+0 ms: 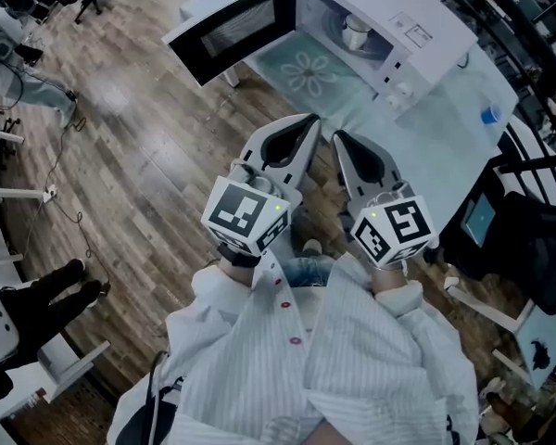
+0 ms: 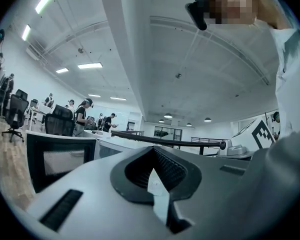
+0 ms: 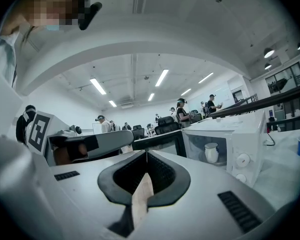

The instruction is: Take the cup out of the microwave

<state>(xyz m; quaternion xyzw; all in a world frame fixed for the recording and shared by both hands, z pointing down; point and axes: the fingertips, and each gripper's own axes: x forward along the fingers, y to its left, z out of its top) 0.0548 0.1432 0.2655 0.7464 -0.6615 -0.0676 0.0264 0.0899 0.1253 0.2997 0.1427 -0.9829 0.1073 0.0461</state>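
- Two grippers are held side by side, roughly level, both pointing toward the microwave [image 1: 424,28]. Neither carries anything.
- The left gripper [image 1: 308,124] has its jaws clenched tip to tip with nothing between them. The open door [image 1: 224,28] stands ahead of them and off to their left.
- The right gripper [image 1: 339,139] has its jaws pressed together as well, and they are empty.
- The cup [image 1: 356,31] stands upright inside the microwave's chamber, well ahead of both pairs of jaws. In the right gripper view it sits ahead and to the right of those jaws.
- With the door swung wide, the chamber mouth is unobstructed, so a straight reach from the front looks possible.
- As I judge it, this is the approach and the grasp has not begun: the jaws must part before they can go round the cup.
- The right gripper looks better lined up with the opening, so it is probably the one for the pick.
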